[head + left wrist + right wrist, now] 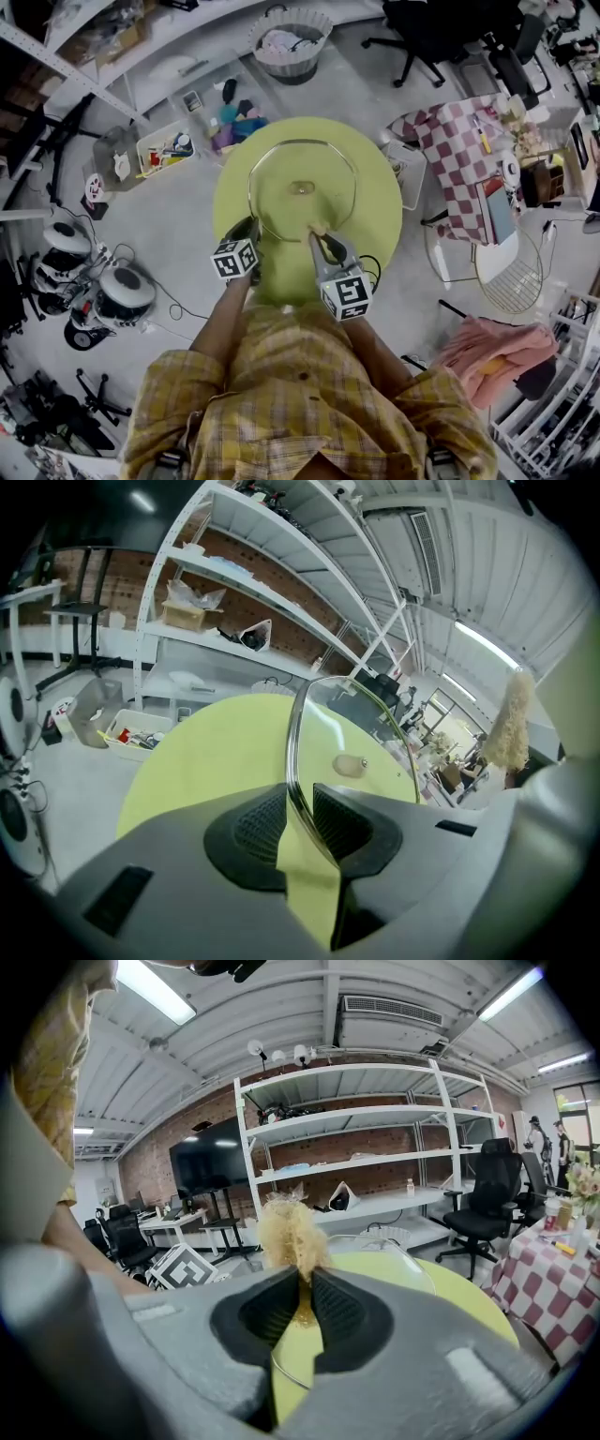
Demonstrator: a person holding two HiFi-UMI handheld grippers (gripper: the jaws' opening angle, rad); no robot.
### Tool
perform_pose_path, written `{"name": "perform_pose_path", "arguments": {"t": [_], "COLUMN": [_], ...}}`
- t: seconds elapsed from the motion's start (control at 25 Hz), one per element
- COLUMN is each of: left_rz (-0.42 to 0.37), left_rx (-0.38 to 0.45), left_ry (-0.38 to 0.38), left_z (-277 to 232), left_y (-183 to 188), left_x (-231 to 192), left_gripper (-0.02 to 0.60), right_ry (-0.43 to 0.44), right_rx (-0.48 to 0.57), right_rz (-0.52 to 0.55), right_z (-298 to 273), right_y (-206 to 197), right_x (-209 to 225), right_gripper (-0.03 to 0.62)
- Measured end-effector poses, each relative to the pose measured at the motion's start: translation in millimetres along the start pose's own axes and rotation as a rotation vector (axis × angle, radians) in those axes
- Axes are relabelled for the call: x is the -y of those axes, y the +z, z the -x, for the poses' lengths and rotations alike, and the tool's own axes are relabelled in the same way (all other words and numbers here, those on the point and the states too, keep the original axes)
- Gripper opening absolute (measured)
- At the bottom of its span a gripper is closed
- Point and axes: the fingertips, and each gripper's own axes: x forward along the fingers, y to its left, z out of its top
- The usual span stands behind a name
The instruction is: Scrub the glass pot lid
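While the left tool is clenched on the metal rim of the glass pot lid over the green bench, the right tool grasps a fluffy yellow scrubber. From the lid's knob, the scrubber lies toward the person and slightly right, at the glass. The lid is clear and shows no grime.

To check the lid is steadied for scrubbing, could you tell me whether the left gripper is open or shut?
Shut: the left gripper clamps the glass lid by its metal rim, pads pressed on both sides.
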Motion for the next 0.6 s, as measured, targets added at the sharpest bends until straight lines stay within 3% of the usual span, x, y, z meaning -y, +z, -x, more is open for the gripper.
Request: {"name": "perform_pose_path", "arguments": {"t": [0.6], "left_rz": [0.073], "left_rx": [-0.007], "left_ry": [-0.071], "left_z": [-15], "left_y": [5], "left_x": [-6], "left_gripper": [0.067], "right_ry": [-0.002], "right_rx": [-0.027], "right_rz": [-0.010], "right_z": [-6], "right_y": [-11], "right_x": [9], "right_gripper": [0.037]}}
